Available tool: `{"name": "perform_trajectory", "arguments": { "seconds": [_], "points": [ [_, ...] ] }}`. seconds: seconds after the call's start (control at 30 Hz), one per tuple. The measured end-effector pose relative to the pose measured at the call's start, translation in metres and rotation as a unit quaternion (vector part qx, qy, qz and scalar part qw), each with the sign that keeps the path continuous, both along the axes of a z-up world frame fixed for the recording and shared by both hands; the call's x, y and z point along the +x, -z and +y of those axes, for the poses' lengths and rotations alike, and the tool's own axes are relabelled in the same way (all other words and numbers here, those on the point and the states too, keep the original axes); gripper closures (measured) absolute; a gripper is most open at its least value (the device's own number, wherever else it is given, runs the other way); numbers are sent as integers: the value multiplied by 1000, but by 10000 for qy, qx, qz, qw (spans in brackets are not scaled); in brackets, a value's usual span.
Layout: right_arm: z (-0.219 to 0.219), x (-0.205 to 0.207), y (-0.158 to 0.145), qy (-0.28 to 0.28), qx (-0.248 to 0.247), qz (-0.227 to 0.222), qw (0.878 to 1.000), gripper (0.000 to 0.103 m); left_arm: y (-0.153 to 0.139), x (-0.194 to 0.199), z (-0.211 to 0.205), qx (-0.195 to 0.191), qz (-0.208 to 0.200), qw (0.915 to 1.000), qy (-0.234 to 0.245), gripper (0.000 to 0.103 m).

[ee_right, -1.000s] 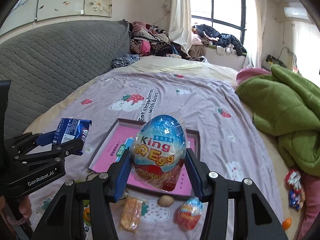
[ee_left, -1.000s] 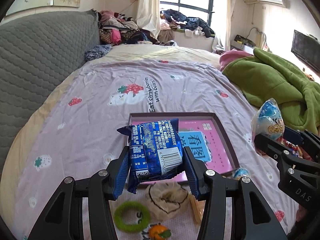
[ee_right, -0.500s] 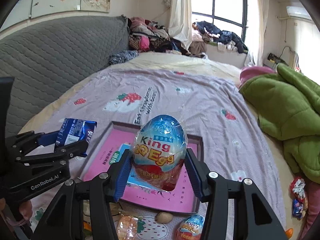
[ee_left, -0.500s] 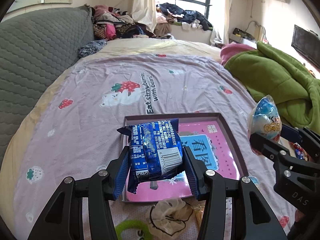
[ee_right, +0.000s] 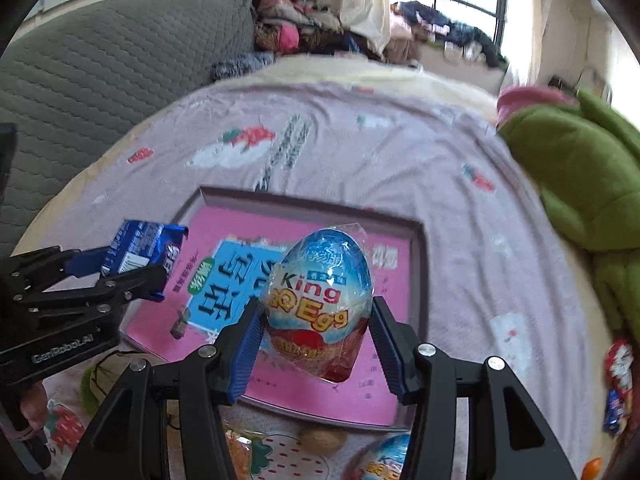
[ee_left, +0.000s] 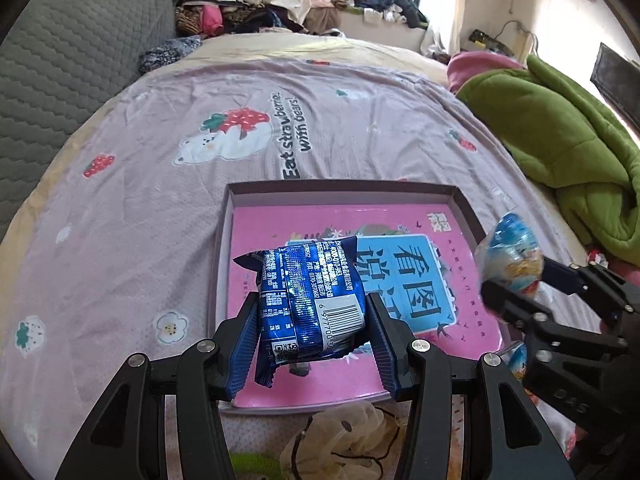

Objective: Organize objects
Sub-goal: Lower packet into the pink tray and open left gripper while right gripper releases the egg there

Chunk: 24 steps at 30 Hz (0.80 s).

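Observation:
My left gripper point(ee_left: 312, 336) is shut on a blue foil snack packet point(ee_left: 310, 300), held above the near left part of a shallow pink box lid point(ee_left: 344, 196) that lies on the bed. In the right wrist view my right gripper point(ee_right: 318, 344) is shut on a wrapped King Egg point(ee_right: 320, 300) over the lid point(ee_right: 316, 204), toward its right side. Each gripper shows in the other's view: the left one with its packet point(ee_right: 136, 252) at the left, the right one with its egg point(ee_left: 512, 260) at the right.
A pale purple strawberry sheet point(ee_left: 160, 200) covers the bed. A green blanket point(ee_left: 560, 140) is heaped at the right, a grey quilted headboard point(ee_left: 60, 60) at the left. Near the lid's front edge lie a cream scrunchie point(ee_left: 340, 436), a nut point(ee_right: 324, 440), a second egg point(ee_right: 384, 460) and wrapped snacks point(ee_right: 618, 376).
Both grippers have come forward and down toward the pink lid, each with its item still held. The lid now looks larger and sits right under them.

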State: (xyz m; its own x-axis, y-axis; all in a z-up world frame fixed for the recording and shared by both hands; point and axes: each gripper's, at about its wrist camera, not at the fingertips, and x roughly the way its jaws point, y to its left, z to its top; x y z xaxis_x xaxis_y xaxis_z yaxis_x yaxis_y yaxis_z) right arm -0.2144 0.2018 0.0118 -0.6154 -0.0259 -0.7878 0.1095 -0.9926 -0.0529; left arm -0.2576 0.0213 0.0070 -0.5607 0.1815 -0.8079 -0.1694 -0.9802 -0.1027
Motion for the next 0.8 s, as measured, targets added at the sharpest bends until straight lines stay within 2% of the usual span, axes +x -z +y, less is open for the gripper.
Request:
{"name": "perform_trajectory", "arguments": {
  "seconds": [0.07,0.17,0.23,0.3,0.67,0.8],
  "points": [
    [-2,-4,9,-44,198,-33,9998,50,5,-6,3,-33,-86,9999,74,50],
    [1,-12,23,-45,-75,-292,9995,50,17,-15,7,-18,-320,9993,171,50],
    [2,-15,31,-22,-76,-408,9991,50,24,-19,8,-54,-464,9988,130,50],
    [1,-16,38,-16,85,-437,9990,50,29,-20,9,-98,-460,9988,107,50],
    [0,-26,60,1,80,-792,9968,50,44,-29,18,-91,-613,9978,217,50],
    [-6,-27,63,-39,263,-822,9963,50,50,-32,21,-136,-723,9970,238,50]
  ]
}}
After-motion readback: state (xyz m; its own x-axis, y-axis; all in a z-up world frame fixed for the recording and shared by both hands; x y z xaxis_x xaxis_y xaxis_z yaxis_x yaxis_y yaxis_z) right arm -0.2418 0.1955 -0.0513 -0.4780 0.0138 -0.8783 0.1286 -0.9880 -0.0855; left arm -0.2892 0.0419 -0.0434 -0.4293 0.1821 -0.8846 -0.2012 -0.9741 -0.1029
